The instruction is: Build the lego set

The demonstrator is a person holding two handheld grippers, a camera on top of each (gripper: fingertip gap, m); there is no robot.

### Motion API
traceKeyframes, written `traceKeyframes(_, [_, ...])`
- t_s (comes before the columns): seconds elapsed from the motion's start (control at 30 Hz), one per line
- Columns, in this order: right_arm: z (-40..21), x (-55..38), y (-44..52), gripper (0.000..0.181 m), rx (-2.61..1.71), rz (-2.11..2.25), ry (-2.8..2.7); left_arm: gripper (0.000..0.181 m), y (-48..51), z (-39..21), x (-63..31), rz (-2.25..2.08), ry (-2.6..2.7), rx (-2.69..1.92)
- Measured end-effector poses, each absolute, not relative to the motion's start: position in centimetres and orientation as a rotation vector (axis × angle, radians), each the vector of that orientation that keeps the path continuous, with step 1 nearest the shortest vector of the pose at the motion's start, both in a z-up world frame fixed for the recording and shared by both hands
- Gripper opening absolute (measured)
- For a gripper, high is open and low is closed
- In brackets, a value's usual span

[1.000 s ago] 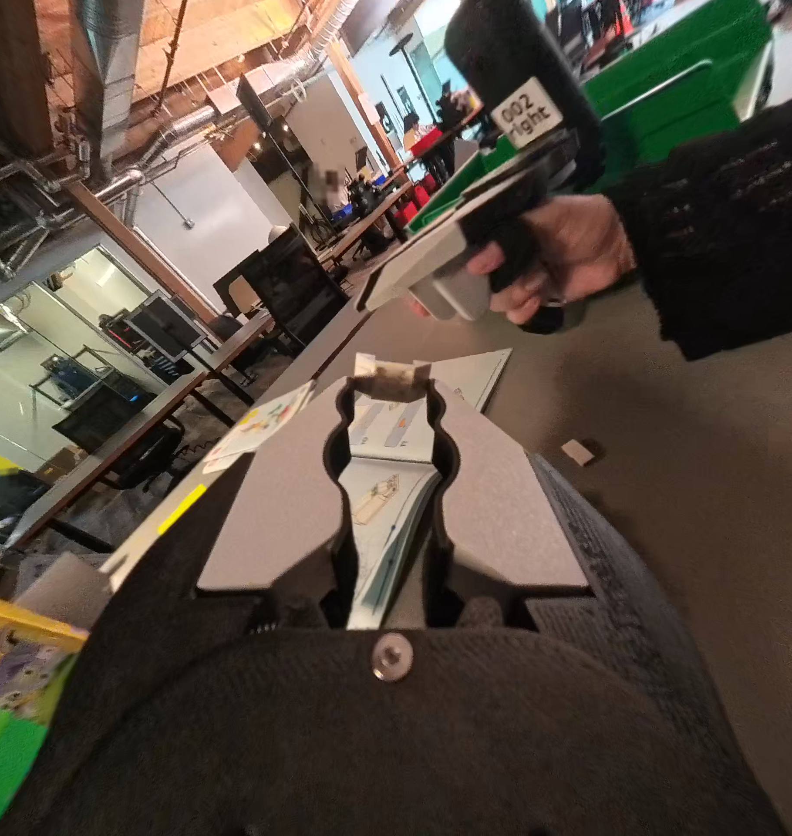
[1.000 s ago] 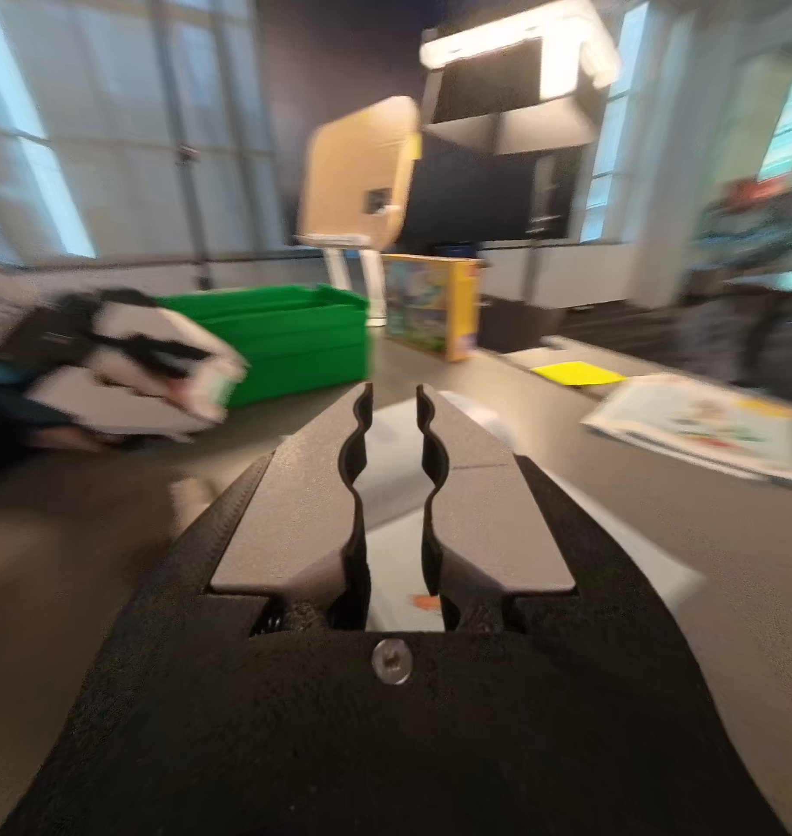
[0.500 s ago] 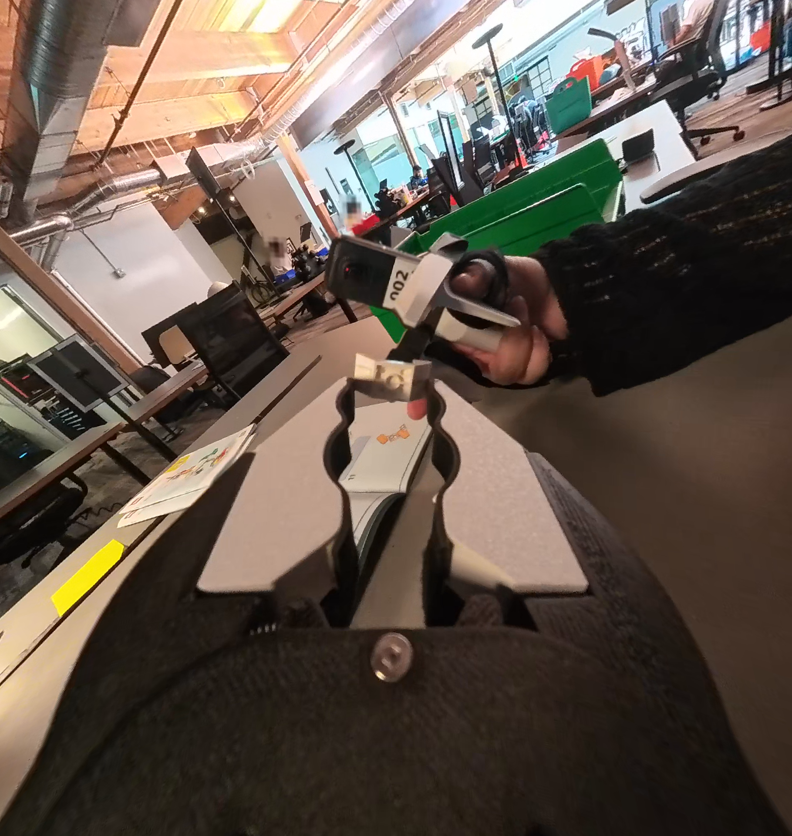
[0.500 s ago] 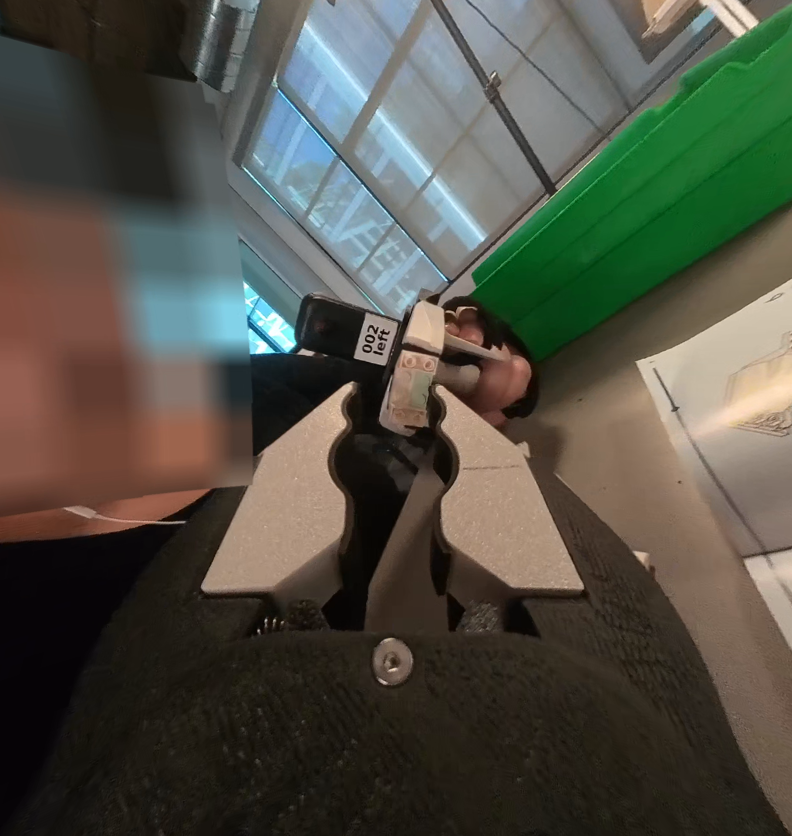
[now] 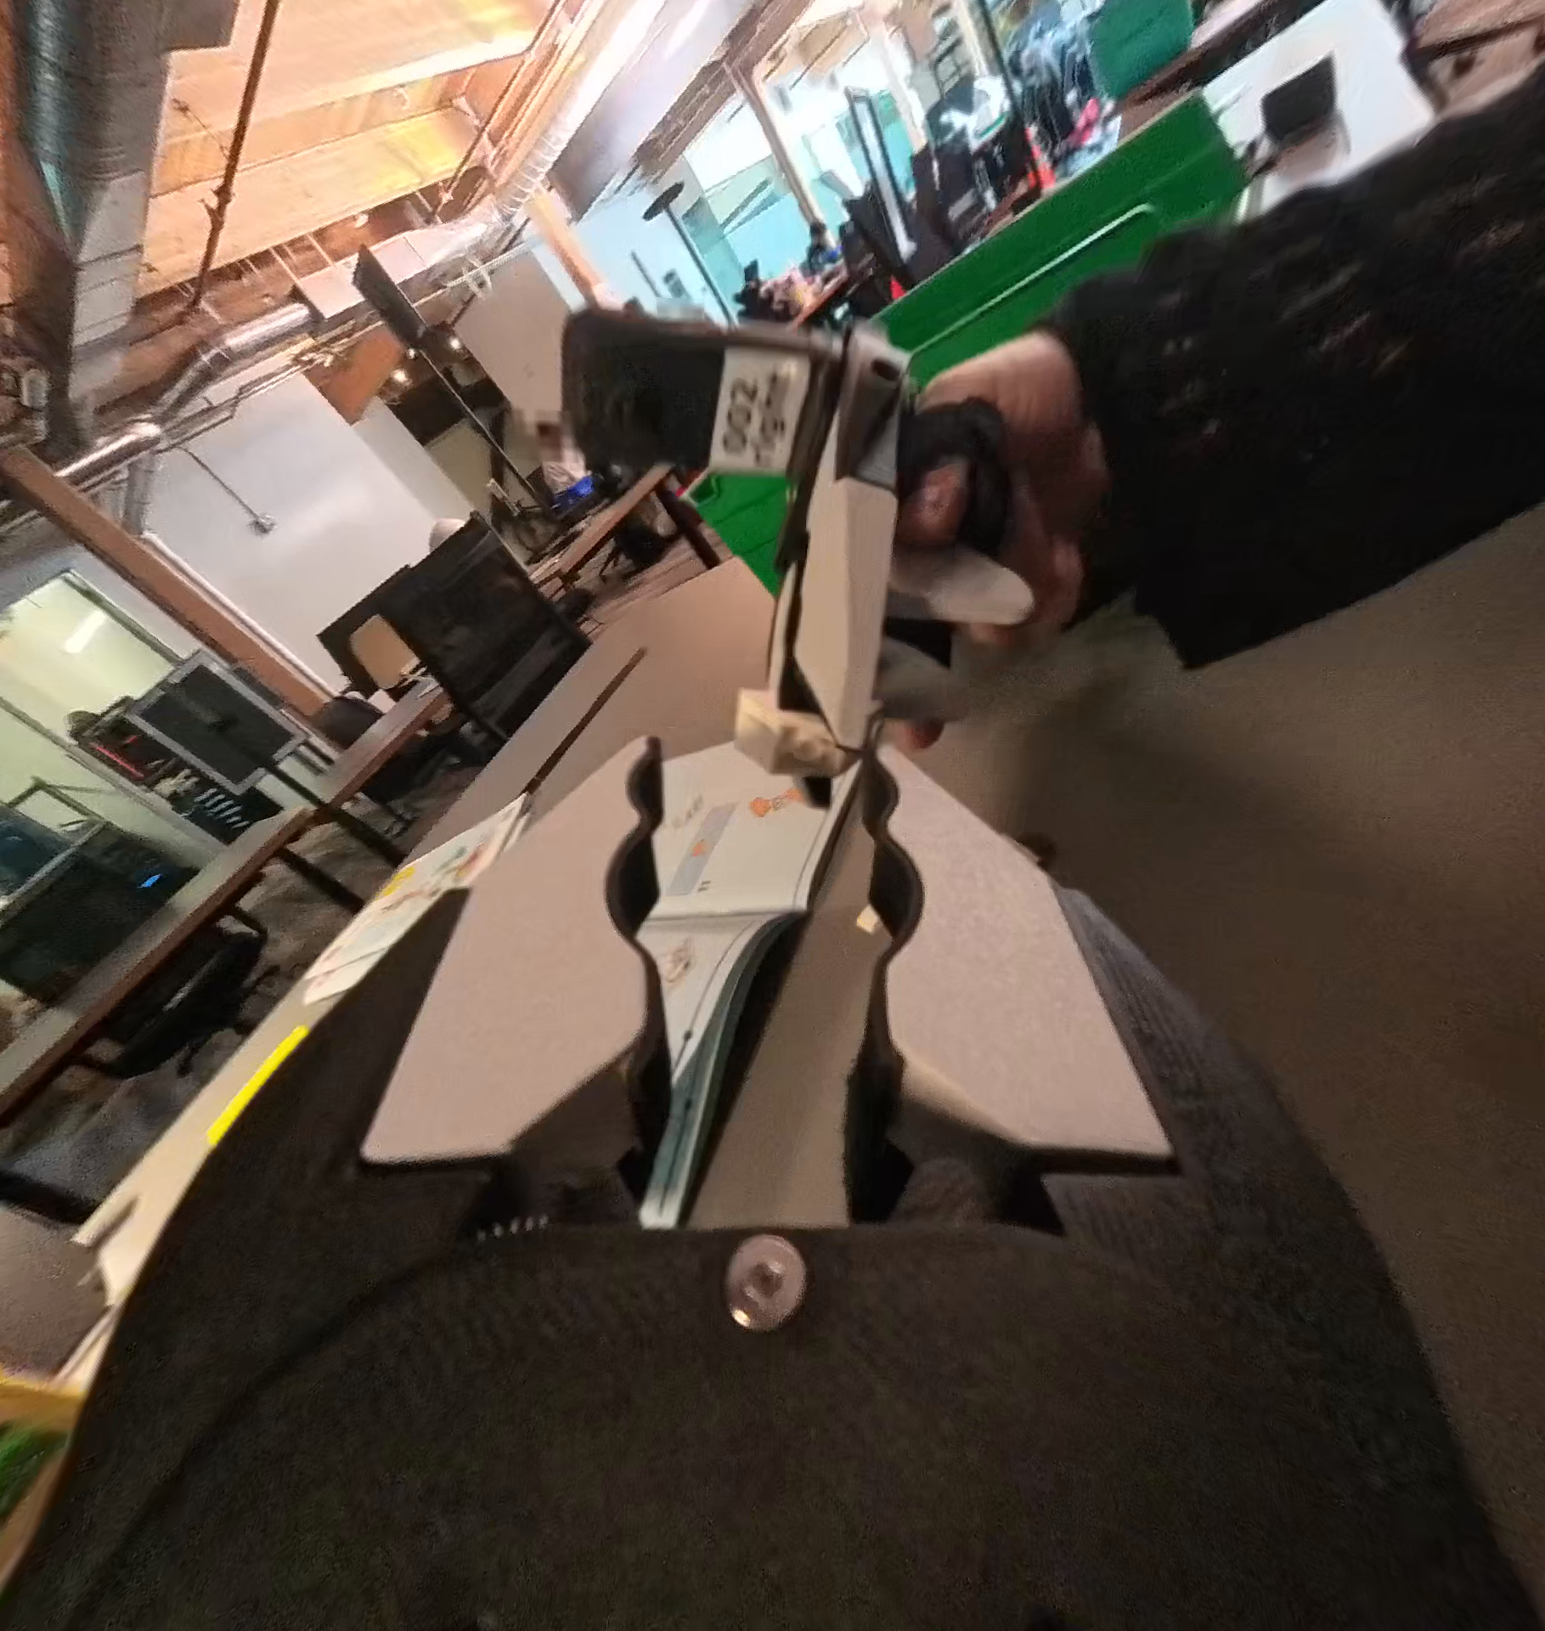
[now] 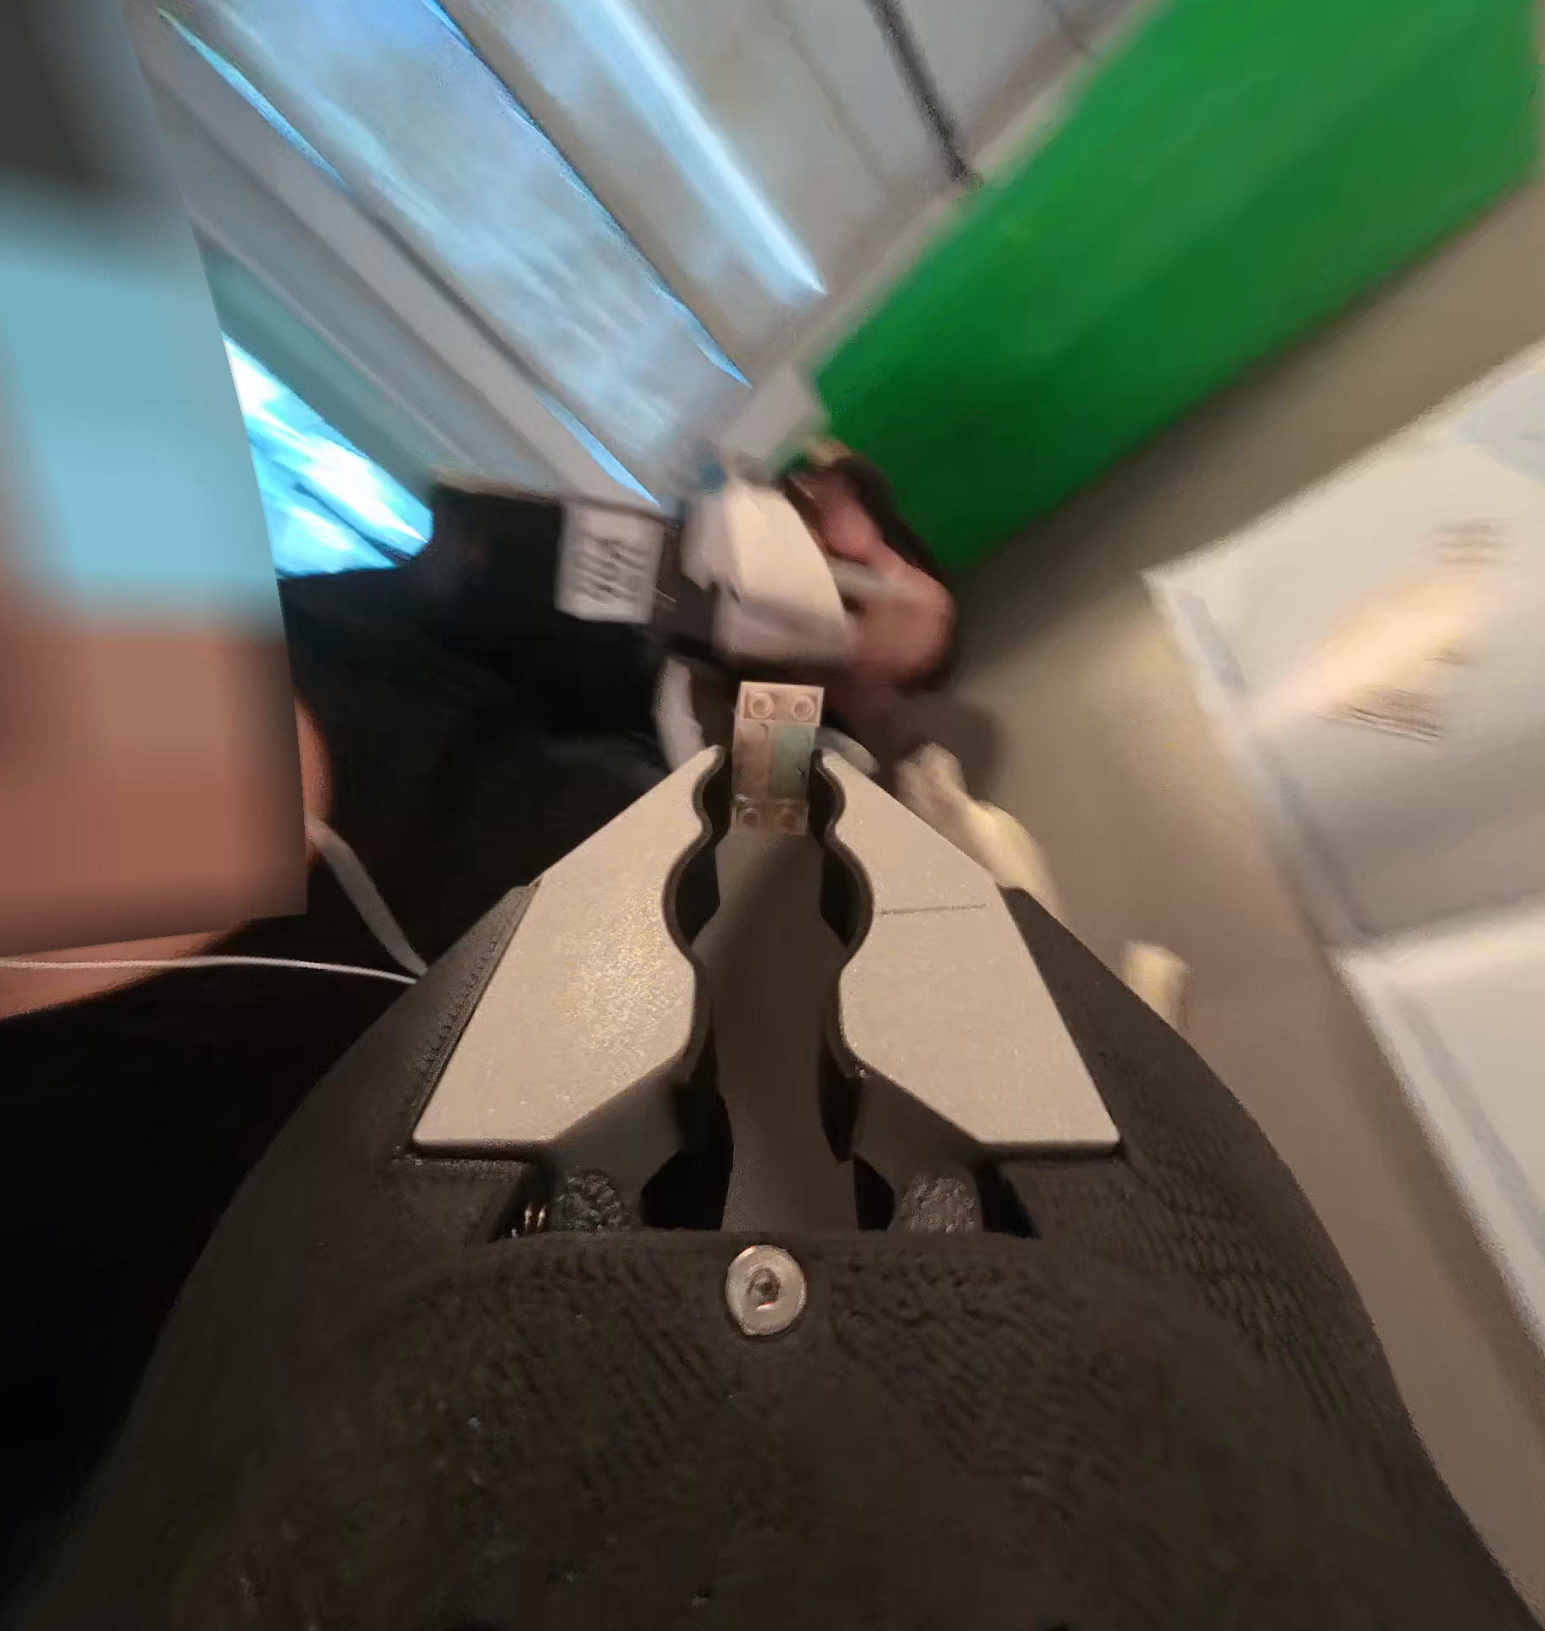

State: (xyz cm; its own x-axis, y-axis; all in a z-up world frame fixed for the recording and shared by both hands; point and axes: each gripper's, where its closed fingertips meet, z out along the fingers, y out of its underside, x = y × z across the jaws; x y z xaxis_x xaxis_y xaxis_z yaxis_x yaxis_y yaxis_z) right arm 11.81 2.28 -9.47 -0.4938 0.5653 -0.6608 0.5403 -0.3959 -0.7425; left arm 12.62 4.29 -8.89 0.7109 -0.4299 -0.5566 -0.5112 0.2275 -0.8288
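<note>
A small pale grey Lego plate (image 6: pixel 782 706) with studs at both ends sits between the tips of my right gripper (image 6: pixel 768 761), which is shut on it. In the left wrist view the right gripper (image 5: pixel 826 728) points down from above, held by a hand in a dark sleeve, with the same plate (image 5: pixel 782 737) at its tips. My left gripper (image 5: pixel 760 768) is open and empty, with its tips just below the plate. The left gripper also shows blurred and farther off in the right wrist view (image 6: pixel 760 591).
An open instruction booklet (image 5: pixel 724 865) lies on the grey table beyond the left gripper, with a small loose piece (image 5: pixel 866 920) beside it. A green bin (image 5: pixel 1016 291) stands at the back. A leaflet (image 5: pixel 424 883) and a yellow tape strip (image 5: pixel 257 1086) lie at the left. The tips of both grippers are at nearly the same place.
The plate was pinched in my left gripper's tips. The right gripper swung in, closed on it and now holds it. The left gripper has opened and let go.
</note>
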Motion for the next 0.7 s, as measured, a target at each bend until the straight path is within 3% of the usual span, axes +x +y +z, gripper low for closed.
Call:
traceKeyframes(0.03, [-10.5, 12.0, 2.9, 0.015, -1.602, 1.892, -1.783, 0.050, 4.1, -8.9, 12.6, 0.076, 0.863, -1.388])
traceKeyframes(0.23, [-15.6, 16.4, 6.7, 0.016, -1.459, 0.752, -2.212, 0.052, 4.4, -7.6, 11.5, 0.099, 0.776, -1.404])
traceKeyframes(0.5, [-18.1, 20.1, 9.2, 0.016, -1.617, 0.308, -2.269, 0.052, 5.0, -8.6, 10.8, 0.042, 0.727, -1.493])
traceKeyframes(0.7, [-18.3, 20.1, 9.5, 0.016, -1.646, 0.345, -2.247, 0.051, 5.7, -9.0, 9.5, 0.051, 0.659, -1.553])
